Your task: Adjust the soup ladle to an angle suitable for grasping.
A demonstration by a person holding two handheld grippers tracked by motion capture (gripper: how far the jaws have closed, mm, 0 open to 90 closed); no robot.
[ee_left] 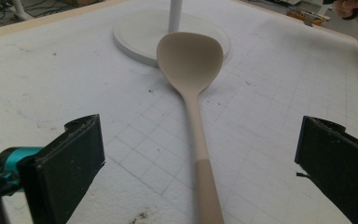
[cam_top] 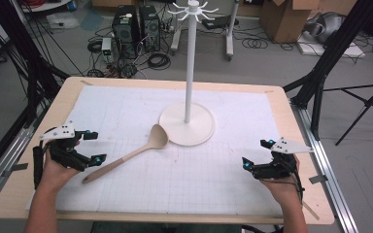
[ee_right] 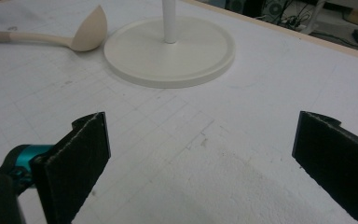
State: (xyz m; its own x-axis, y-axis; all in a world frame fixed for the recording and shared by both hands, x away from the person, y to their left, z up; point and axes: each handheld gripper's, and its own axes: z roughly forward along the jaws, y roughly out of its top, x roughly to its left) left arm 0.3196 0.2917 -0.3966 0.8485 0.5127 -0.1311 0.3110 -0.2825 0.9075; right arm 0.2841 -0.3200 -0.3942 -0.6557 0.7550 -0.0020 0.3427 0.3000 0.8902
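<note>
Black jaws of the left gripper [ee_left: 198,172] stand spread wide, nothing pinched between the pads; the handle of the wooden spoon [ee_left: 192,93] runs up the gap between them, clear of both pads. Right gripper [ee_right: 200,163] likewise released, jaws wide, bare white grid mat [ee_right: 177,140] between them, touching nothing.

Landmark: round white base of the stand [cam_top: 187,127], near mat centre.

- Spoon [cam_top: 132,154]: lies flat on the mat, bowl just beside the base's near-left edge and facing up, whether touching it cannot be told; handle runs diagonally away from the base toward the near-left, darker tan at the far end.
- Left gripper [cam_top: 93,147]: well to the left of the base, handle end of the spoon just beside its jaw tips. Hand rests near the mat's left edge.
- Right gripper [cam_top: 256,153]: to the near-right of the base, well apart from the spoon, jaws pointing toward the base.
- Stand post rises upright from the base; hooks at its top carry nothing.
- Mat covers a light wooden table [cam_top: 291,126].
</note>
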